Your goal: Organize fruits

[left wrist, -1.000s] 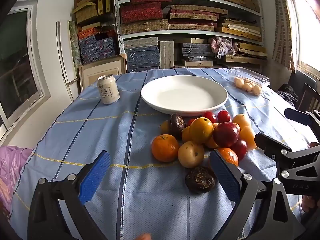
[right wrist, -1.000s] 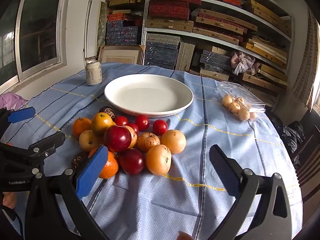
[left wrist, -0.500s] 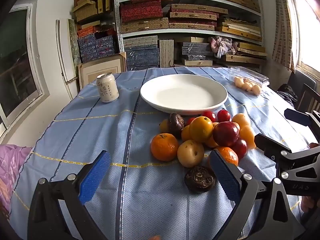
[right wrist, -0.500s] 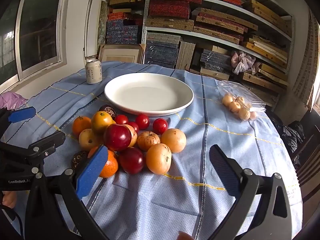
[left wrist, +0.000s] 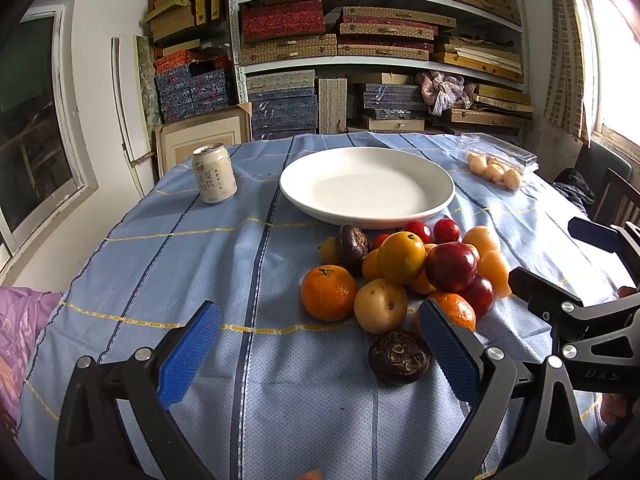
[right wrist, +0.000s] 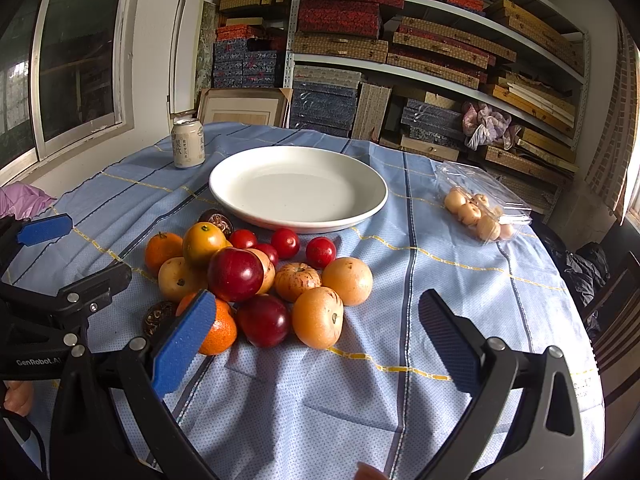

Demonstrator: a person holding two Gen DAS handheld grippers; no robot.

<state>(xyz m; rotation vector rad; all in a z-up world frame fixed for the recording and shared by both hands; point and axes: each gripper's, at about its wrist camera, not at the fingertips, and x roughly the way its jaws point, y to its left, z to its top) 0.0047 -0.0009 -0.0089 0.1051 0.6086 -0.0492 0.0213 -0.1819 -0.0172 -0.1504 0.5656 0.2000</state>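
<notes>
Nothing has visibly moved: both the left gripper and right gripper hover spread wide, empty, near the fruit pile beside the white plate.

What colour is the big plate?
The plate is plain white, clearest in the right wrist view.

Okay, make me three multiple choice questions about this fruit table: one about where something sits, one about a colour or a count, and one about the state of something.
1. Where is the drink can?
A. on the plate
B. on the cloth, left of the plate
C. inside the clear box

2. What colour is the plate?
A. white
B. green
C. black

3. How do the right gripper jaws stand?
A. shut on an orange
B. shut on nothing
C. open, holding nothing

Answers:
1 B: the can stands apart on the tablecloth, to the plate's left.
2 A: the whole dish is white.
3 C: the blue pads sit wide apart with only cloth between them.
</notes>
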